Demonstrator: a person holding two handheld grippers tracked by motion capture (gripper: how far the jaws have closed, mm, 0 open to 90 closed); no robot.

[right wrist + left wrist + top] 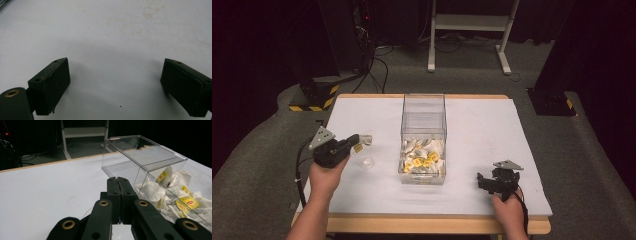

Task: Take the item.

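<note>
Left of the clear box [423, 131], the left gripper [365, 140] has its jaws pressed shut on a tea bag's tag [358, 148], the bag [368, 161] hanging by its string just above the table [482, 125]. Judged: one bag is out, and many tea bags [422, 157] remain inside the box. Right of the box, the right gripper [482, 181] rests wide open, holding nothing.
</note>
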